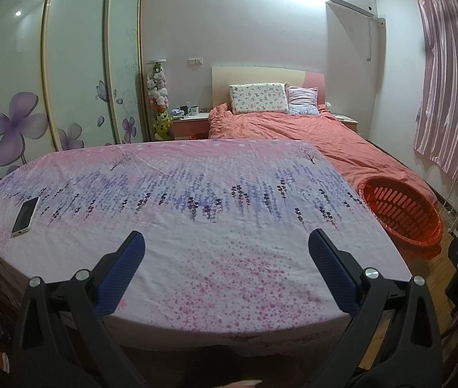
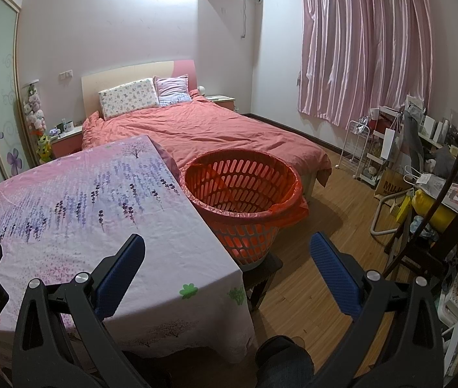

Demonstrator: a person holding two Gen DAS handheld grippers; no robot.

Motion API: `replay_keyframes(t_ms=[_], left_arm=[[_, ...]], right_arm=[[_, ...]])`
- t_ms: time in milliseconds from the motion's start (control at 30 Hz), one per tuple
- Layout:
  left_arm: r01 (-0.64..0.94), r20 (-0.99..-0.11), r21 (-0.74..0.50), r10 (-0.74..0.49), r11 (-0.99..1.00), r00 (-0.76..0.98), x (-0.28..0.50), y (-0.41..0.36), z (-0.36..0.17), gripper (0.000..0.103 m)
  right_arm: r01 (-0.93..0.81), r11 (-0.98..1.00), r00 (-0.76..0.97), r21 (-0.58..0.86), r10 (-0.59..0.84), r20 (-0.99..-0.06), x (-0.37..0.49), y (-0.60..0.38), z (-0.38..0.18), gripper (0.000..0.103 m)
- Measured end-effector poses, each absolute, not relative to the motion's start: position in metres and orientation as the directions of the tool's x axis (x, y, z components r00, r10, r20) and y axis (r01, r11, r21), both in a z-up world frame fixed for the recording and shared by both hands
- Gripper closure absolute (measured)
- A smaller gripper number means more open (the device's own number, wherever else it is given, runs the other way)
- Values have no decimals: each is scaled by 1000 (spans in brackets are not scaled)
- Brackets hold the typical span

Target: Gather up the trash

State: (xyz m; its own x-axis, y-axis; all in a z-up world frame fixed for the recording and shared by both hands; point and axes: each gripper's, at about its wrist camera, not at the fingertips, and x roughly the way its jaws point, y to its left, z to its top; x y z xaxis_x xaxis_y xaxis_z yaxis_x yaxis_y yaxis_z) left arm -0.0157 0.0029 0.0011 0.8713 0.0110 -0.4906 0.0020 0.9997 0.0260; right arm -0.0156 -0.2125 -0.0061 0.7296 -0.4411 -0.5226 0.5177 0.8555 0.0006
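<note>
Beside the floral-clothed table [image 2: 67,200], red lined basket [image 2: 245,190], contents unclear, both claws [image 1: 226,249] [image 2: 227,252] released, holding nothing

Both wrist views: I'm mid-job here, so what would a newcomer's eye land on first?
Probably the orange basket lined with a bag, standing on a dark stool beside the table's right edge. Next, the lavender-print cloth covering the table, bare except for a phone near its left edge. Both tools, left and right, are open and hold nothing.

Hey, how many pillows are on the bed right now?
2. A floral pillow leans against the headboard on the left, and a pink striped pillow stands beside it on the right. Others could be hidden under the duvet.
</note>
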Motion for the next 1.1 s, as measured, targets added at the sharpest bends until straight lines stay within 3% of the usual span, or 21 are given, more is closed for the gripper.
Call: replay_keyframes(t_ms=[1100], left_arm=[[8,-486,29,7,1000,874,-12,7,2,4]], right_arm=[[517,856,728,0,-440,-526,-15,-213,-6,2]])
